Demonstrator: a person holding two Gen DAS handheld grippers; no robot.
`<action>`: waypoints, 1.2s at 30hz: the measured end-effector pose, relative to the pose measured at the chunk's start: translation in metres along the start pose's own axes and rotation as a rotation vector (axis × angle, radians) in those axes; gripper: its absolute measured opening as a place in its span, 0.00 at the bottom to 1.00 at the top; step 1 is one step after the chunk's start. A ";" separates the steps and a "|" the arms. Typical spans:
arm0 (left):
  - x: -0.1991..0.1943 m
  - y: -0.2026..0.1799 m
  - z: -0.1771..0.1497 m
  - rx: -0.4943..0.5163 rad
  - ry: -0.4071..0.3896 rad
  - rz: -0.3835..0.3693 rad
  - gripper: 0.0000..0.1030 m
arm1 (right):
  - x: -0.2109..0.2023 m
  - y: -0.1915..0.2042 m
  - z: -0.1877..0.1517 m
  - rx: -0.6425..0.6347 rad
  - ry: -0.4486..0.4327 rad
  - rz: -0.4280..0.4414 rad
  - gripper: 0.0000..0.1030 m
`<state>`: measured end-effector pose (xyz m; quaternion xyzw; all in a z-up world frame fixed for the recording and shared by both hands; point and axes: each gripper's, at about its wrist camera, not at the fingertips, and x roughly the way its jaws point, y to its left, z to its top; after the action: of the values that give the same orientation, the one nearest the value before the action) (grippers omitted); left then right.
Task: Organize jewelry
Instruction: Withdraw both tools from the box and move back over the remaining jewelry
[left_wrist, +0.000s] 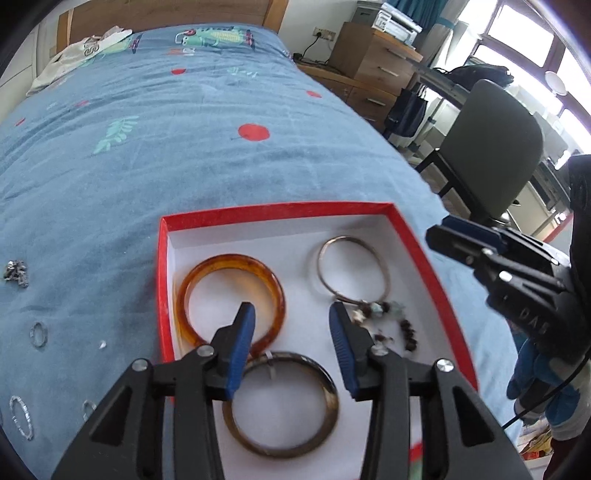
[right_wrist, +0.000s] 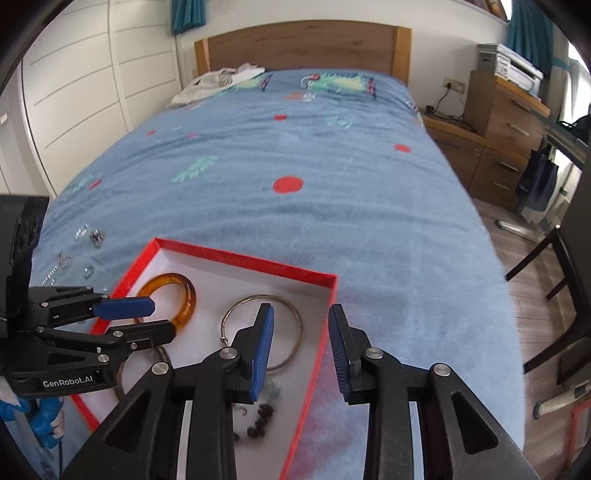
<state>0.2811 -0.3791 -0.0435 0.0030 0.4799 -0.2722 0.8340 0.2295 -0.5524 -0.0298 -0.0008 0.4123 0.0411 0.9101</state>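
Observation:
A red box (left_wrist: 280, 211) with a white inside lies on the blue bedspread. In it are an amber bangle (left_wrist: 192, 280), a thin silver bangle (left_wrist: 321, 254), a dark brown bangle (left_wrist: 328, 391) and a beaded bracelet (left_wrist: 406, 332). My left gripper (left_wrist: 291, 347) is open and empty above the box, between the bangles. My right gripper (right_wrist: 301, 350) is open and empty over the box's right wall (right_wrist: 317, 362); it shows at the right of the left wrist view (left_wrist: 465, 240). The left gripper shows at the left of the right wrist view (right_wrist: 147, 317).
Small silver rings (left_wrist: 38, 334), a chain bracelet (left_wrist: 20, 415) and a metal charm (left_wrist: 16, 273) lie on the bedspread left of the box. A grey chair (left_wrist: 491, 147) stands right of the bed. A white cloth (right_wrist: 218, 83) lies near the headboard.

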 end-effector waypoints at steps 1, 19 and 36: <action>-0.008 -0.002 -0.002 0.006 -0.008 0.001 0.39 | -0.008 -0.002 -0.001 0.007 -0.006 -0.006 0.31; -0.171 0.027 -0.076 -0.025 -0.125 0.103 0.41 | -0.159 0.028 -0.047 0.134 -0.113 -0.047 0.40; -0.316 0.148 -0.159 -0.105 -0.253 0.304 0.44 | -0.228 0.124 -0.062 0.096 -0.231 0.026 0.40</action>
<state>0.0979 -0.0685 0.0864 -0.0025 0.3790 -0.1161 0.9181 0.0236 -0.4475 0.1047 0.0528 0.3060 0.0331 0.9500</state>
